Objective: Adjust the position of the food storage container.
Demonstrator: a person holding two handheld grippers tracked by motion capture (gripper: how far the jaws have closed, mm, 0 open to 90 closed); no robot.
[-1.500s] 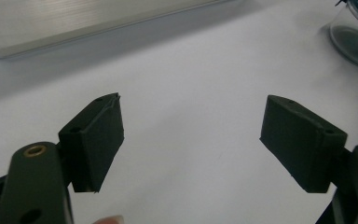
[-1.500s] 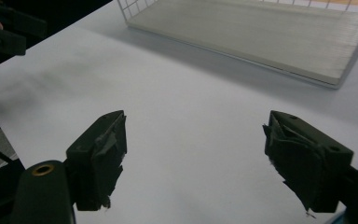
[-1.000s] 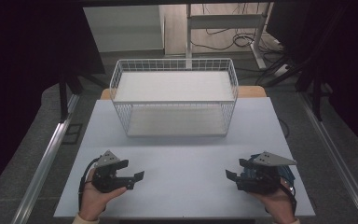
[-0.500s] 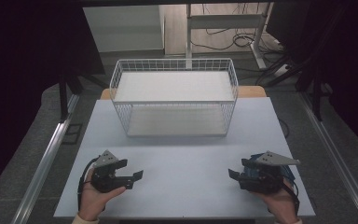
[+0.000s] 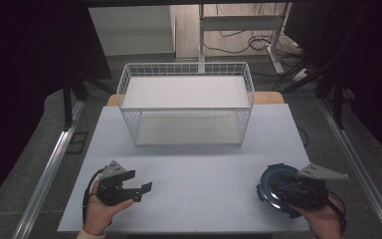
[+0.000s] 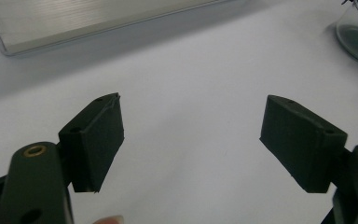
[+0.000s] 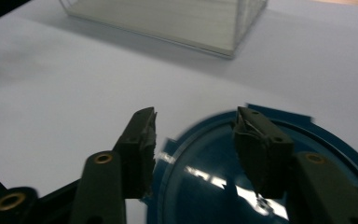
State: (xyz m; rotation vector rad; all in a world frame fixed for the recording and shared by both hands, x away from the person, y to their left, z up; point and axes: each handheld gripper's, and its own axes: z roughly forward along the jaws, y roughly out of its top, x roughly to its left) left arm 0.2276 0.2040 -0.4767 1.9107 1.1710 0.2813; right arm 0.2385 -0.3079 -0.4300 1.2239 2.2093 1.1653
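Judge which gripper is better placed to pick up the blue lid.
Right, probably. The right gripper hangs over the blue lid with its jaws open around the rim, near the table's right edge. The left gripper, open and empty, sits far across the table.

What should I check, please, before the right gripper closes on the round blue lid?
1. Right gripper jaws apart: ok.
2. Round blue plastic lid lying on the white table: ok.
3. Lid rim between the jaws: cannot tell; they hover above it.
4. Left gripper open, away from the lid: ok.
5. White wire basket well apart from both grippers: ok.
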